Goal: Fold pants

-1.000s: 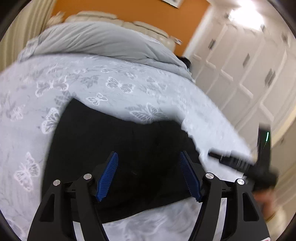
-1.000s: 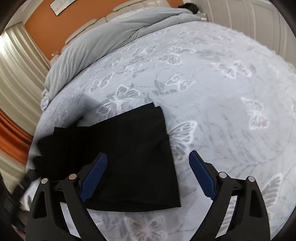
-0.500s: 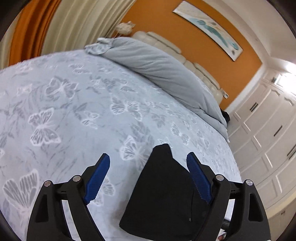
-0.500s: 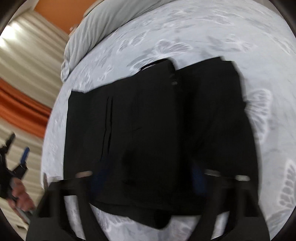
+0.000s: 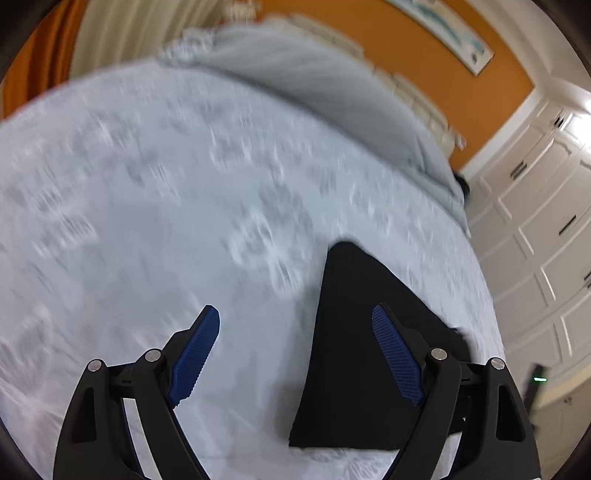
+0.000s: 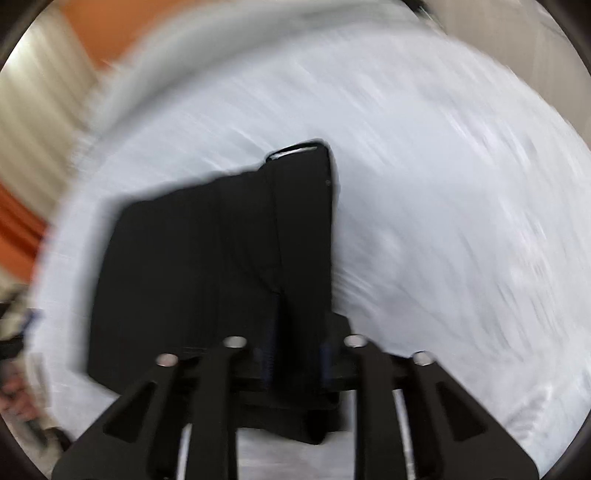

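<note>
The black pants (image 6: pixel 184 277) lie folded on the butterfly-print bed sheet (image 6: pixel 443 221). My right gripper (image 6: pixel 297 354) points steeply down at their near edge, its jaws closing. A raised ridge of black fabric sits pinched between the blue pads (image 6: pixel 269 354). The picture is blurred by motion. In the left wrist view the pants (image 5: pixel 343 350) lie at the lower right, partly behind the right finger. My left gripper (image 5: pixel 295 310) is open above the sheet (image 5: pixel 147 221), straddling the pants' left edge with nothing held.
A grey duvet (image 5: pixel 332 92) is bunched at the head of the bed below an orange wall (image 5: pixel 424 55). White wardrobe doors (image 5: pixel 535 221) stand to the right and curtains (image 5: pixel 110 33) to the left. A person's hand (image 6: pixel 14 395) shows at the left edge.
My left gripper swung left off the pants and over the sheet, its jaws a little wider. My right gripper dropped onto the pants and narrowed its jaws around a fold.
</note>
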